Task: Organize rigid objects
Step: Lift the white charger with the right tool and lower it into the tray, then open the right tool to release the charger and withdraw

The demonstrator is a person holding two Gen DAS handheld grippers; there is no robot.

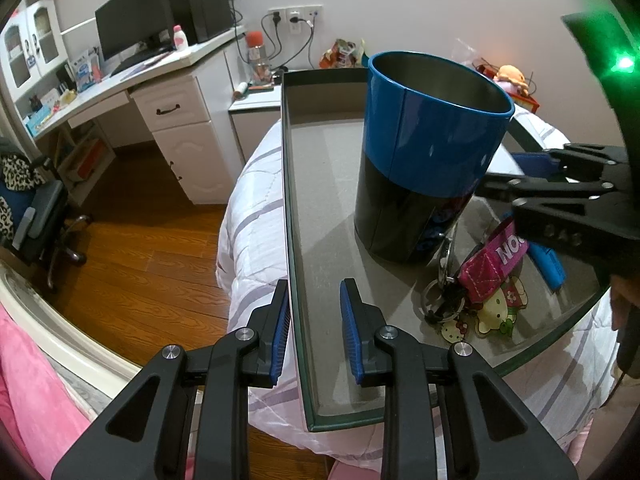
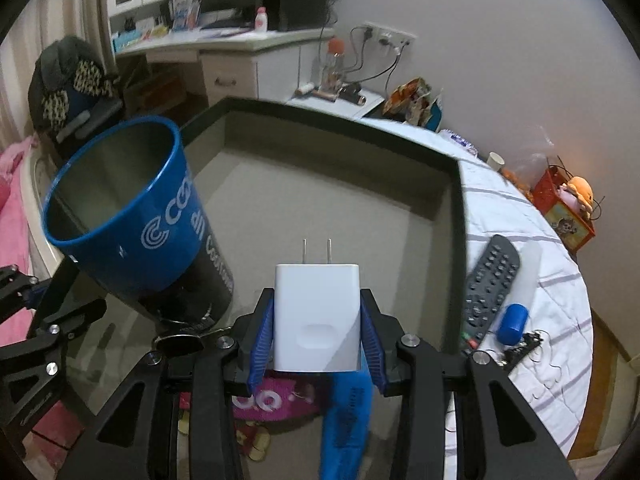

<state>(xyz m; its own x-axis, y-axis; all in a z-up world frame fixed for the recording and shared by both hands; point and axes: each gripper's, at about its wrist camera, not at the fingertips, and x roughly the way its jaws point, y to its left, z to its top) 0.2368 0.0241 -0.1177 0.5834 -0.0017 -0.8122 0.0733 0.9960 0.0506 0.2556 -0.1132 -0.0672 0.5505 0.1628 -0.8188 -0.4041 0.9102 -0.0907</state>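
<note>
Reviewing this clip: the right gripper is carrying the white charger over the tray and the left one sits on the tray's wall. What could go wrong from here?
1. The white charger is clamped only at its sides by the right gripper, so it could slip or twist when released.
2. The tall blue can stands close beside it; a sideways swing may knock it over.
3. The left gripper straddles the tray wall, which overhangs the bed; a tug might tilt everything.
</note>
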